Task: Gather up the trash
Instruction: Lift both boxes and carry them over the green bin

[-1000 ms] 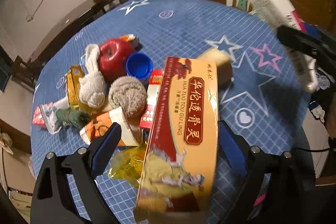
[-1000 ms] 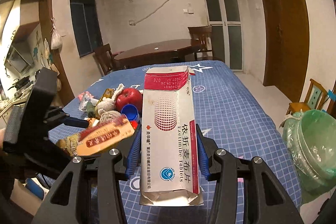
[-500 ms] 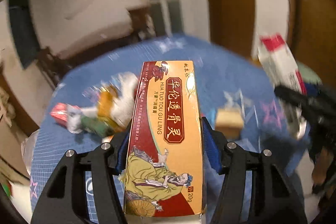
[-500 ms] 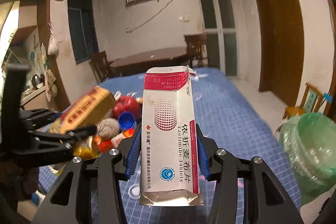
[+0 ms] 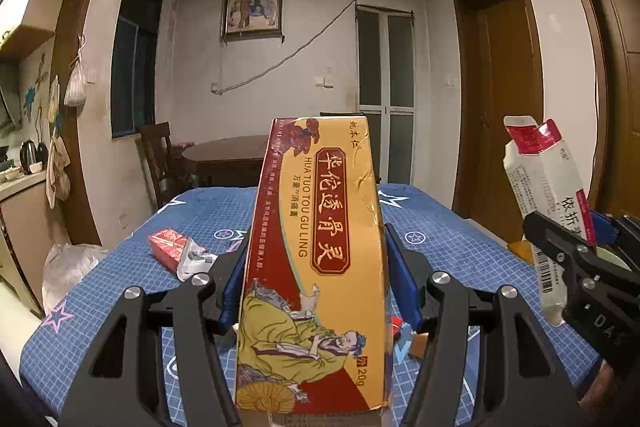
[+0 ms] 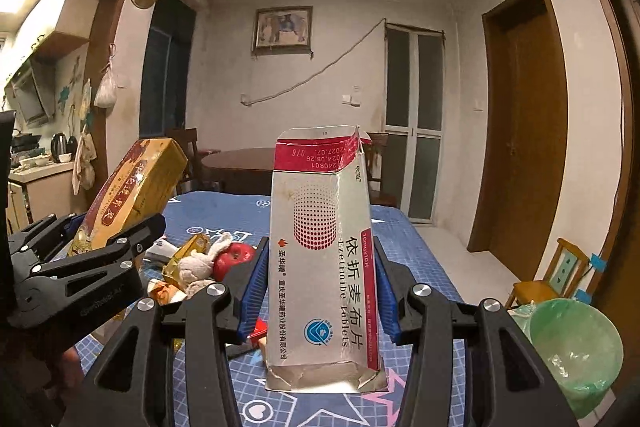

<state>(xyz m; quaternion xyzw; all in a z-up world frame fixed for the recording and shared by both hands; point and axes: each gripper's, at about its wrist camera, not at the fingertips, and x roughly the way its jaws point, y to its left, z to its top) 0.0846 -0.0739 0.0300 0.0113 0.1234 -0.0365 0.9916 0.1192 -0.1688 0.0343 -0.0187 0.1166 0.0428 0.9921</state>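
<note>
My left gripper (image 5: pixel 316 279) is shut on a yellow and red medicine box (image 5: pixel 316 247), lifted above the blue table (image 5: pixel 452 247) and pointing nearly level. That same medicine box (image 6: pixel 128 195) and the left gripper (image 6: pixel 112 231) appear at the left of the right wrist view. My right gripper (image 6: pixel 320 291) is shut on a white and red tablet box (image 6: pixel 320 259) with a torn end, also held up in the air. The tablet box (image 5: pixel 540 187) shows at the right edge of the left wrist view.
A pile of leftovers lies on the table: a red apple (image 6: pixel 234 257), a stuffed toy (image 6: pixel 200 263), yellow wrappers (image 6: pixel 188 251), and a red packet (image 5: pixel 170 247). A bin lined with a green bag (image 6: pixel 576 343) stands at the right, beside a small wooden chair (image 6: pixel 556 275).
The left gripper closed on the yellow and red box, lifted it off the table and turned level. The right gripper rose a little with the tablet box still held.
</note>
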